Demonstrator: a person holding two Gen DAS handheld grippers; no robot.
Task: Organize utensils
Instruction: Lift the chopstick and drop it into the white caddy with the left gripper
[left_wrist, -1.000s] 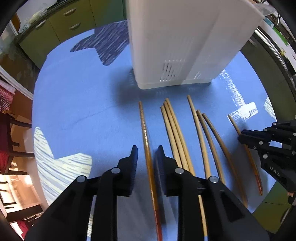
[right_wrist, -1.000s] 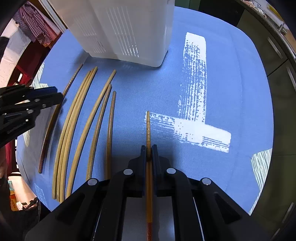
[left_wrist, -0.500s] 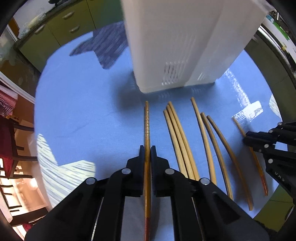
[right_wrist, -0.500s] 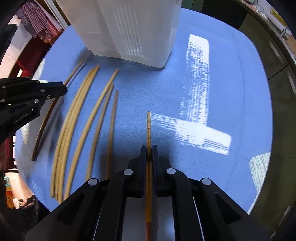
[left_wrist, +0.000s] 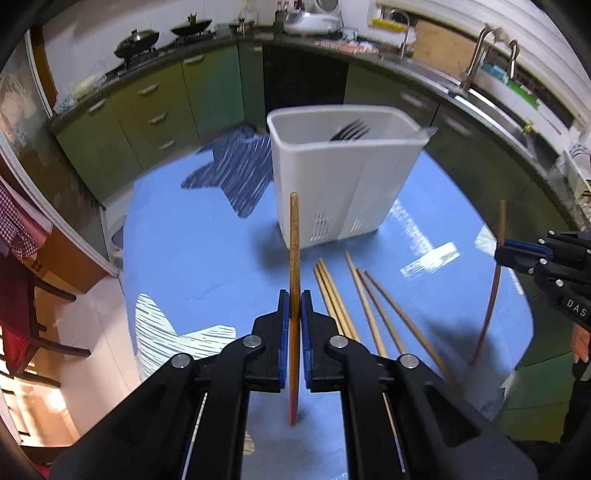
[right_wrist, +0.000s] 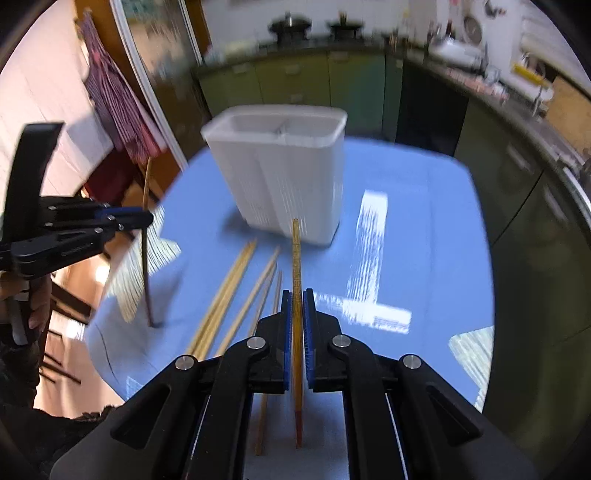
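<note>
My left gripper (left_wrist: 294, 301) is shut on an orange-brown chopstick (left_wrist: 294, 236), raised above the blue table and pointing at the white utensil holder (left_wrist: 340, 184). My right gripper (right_wrist: 297, 301) is shut on another orange chopstick (right_wrist: 296, 254), also lifted and aimed at the holder (right_wrist: 284, 173). Each gripper shows in the other's view, the right (left_wrist: 517, 254) and the left (right_wrist: 129, 219), holding its chopstick near upright. Several pale chopsticks (left_wrist: 354, 299) lie on the cloth; they also show in the right wrist view (right_wrist: 229, 295). A dark fork (left_wrist: 351, 131) stands in the holder.
The round table carries a blue cloth (left_wrist: 207, 258) with white and dark star prints. Green kitchen cabinets (left_wrist: 155, 103) and a counter with pots ring the back. A sink (left_wrist: 491, 92) is at the right. Chairs (left_wrist: 22, 302) stand left of the table.
Both grippers have lifted their chopsticks off the cloth and tilted up, so the holder's open top now shows. The left gripper closed on its chopstick a second ago.
</note>
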